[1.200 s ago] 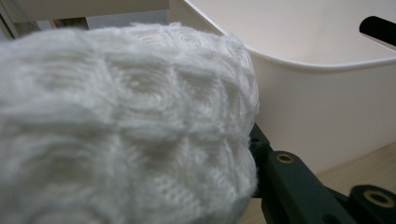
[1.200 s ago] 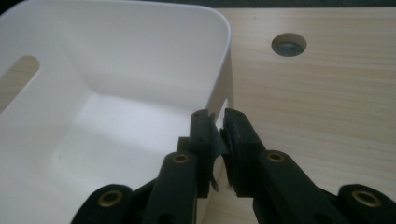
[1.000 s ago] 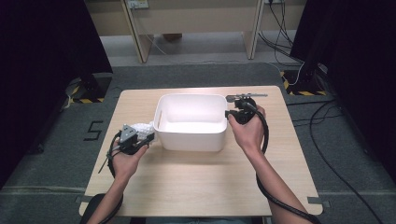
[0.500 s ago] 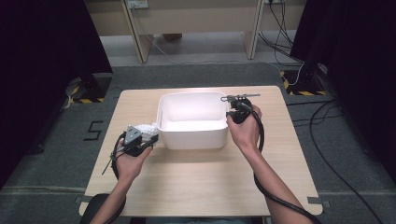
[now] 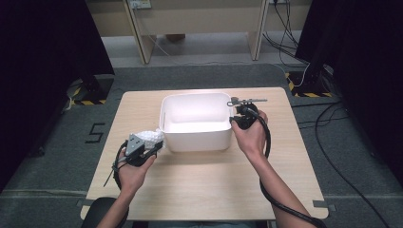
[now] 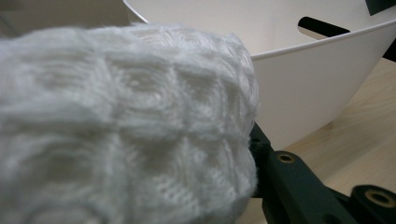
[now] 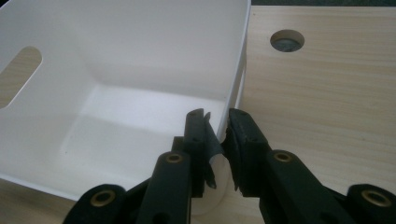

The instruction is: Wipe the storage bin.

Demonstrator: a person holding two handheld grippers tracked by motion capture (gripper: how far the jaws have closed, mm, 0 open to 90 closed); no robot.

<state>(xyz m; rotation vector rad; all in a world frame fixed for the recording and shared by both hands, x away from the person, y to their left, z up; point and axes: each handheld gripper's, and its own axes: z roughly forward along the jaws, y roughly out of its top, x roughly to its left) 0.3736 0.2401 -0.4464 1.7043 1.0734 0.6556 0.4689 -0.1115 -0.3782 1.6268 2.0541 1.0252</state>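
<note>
While left gripper (image 5: 148,142) clamps cloth (image 6: 121,126), right gripper (image 7: 217,128) apparently pinches tub (image 7: 140,60) wall

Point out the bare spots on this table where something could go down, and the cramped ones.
Bare wood runs along the table near edge, between the two forearms, and on the right past the right gripper. The white tub looks bare inside. It is tight at the tub's left corner, where the left gripper holds a white cloth.

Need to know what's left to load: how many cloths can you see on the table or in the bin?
1. A white cloth is held in the left gripper, just outside the bin's left wall. The bin's inside looks bare.
</note>
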